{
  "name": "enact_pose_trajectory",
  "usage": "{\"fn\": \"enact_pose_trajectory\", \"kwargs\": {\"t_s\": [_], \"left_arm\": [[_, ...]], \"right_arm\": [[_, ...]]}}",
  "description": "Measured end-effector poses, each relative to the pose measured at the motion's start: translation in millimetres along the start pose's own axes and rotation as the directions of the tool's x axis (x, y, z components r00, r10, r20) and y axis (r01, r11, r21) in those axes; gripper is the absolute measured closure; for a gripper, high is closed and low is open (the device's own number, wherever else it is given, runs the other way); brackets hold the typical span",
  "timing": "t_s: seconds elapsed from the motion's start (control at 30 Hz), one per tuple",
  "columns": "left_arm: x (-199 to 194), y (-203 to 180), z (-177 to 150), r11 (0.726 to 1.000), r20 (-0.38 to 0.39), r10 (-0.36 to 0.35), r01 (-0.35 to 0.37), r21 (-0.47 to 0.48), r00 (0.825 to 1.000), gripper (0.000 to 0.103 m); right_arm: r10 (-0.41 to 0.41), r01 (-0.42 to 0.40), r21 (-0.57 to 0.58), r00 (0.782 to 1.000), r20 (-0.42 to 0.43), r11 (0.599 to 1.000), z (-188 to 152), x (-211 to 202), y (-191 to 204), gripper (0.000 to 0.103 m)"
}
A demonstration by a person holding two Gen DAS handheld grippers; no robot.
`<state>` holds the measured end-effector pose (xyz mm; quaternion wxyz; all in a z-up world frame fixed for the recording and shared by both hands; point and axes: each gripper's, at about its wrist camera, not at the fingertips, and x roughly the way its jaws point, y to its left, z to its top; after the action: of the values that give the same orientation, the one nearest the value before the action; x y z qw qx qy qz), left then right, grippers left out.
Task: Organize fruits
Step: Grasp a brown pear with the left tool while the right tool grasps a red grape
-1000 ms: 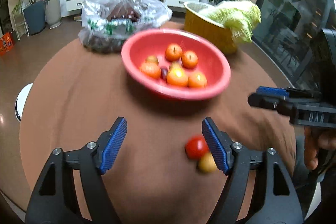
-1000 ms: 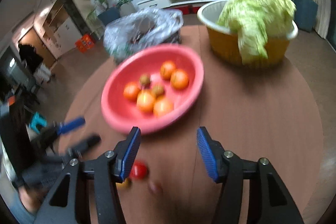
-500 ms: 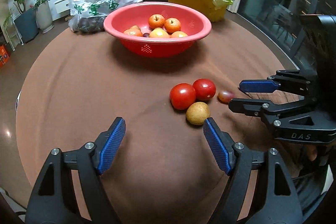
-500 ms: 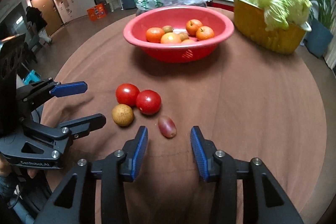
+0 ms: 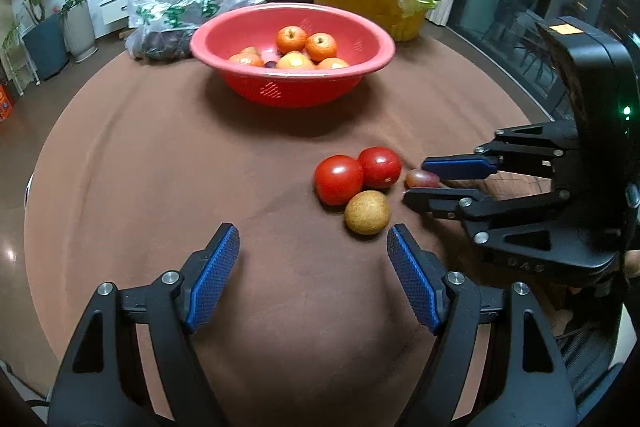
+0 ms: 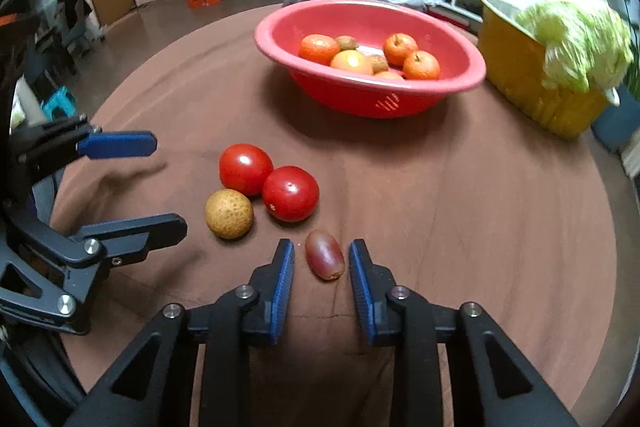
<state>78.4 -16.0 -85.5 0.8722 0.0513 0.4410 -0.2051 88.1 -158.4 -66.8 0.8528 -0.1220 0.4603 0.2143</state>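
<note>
Closing right gripper point(image 6: 322, 259) now straddles grape point(image 6: 324, 255) beside tomatoes point(image 6: 290, 193).

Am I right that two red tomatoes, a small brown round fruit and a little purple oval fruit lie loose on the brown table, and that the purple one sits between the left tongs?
Not quite: the purple oval fruit sits between the right tongs, whose jaws have just been closing around it, as the right wrist view shows. The left tongs are open with nothing between them. The rest is right: two red tomatoes and the brown round fruit lie loose on the brown table.
</note>
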Motion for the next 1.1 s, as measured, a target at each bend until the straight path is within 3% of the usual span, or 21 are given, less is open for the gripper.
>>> {"fn": "enact_pose_trajectory", "kwargs": {"t_s": [0.13, 0.23, 0.4, 0.57, 0.87, 0.93, 1.1], "left_arm": [[7.8, -4.1, 3.4, 1.000, -0.017, -0.016, 0.016, 0.011, 1.000, 0.028], [12.0, -8.1, 5.1, 0.999, -0.022, -0.026, 0.027, 0.023, 0.999, 0.031], [23.5, -13.5, 8.3, 0.998, -0.053, -0.046, 0.048, 0.035, 0.998, 0.054], [31.6, -18.8, 13.8, 0.996, -0.068, -0.074, 0.077, 0.039, 0.995, 0.066], [39.2, -21.1, 17.9, 0.997, -0.073, -0.064, 0.067, 0.039, 0.995, 0.070], [38.4, -21.3, 16.9, 0.997, -0.071, -0.067, 0.070, 0.036, 0.995, 0.078], [35.1, -21.9, 13.1, 0.997, -0.070, -0.065, 0.068, 0.040, 0.995, 0.077]], "right_arm": [[-0.013, 0.013, -0.013, 1.000, 0.002, 1.000, -0.7, -0.5, -1.6, 0.082], [-0.002, 0.001, 0.005, 1.000, 0.010, 1.000, -3.1, -3.9, -5.7, 0.083], [0.008, -0.009, 0.015, 1.000, 0.014, 1.000, -5.2, -6.4, -7.0, 0.083], [0.047, -0.051, 0.072, 0.998, 0.049, 0.996, -4.1, -21.1, -14.1, 0.083], [0.081, -0.091, 0.134, 0.994, 0.076, 0.987, -13.6, -33.5, -22.3, 0.083], [0.083, -0.095, 0.145, 0.993, 0.083, 0.985, -14.8, -34.9, -24.4, 0.083], [0.080, -0.094, 0.157, 0.992, 0.094, 0.983, -17.4, -40.3, -27.5, 0.083]]}}
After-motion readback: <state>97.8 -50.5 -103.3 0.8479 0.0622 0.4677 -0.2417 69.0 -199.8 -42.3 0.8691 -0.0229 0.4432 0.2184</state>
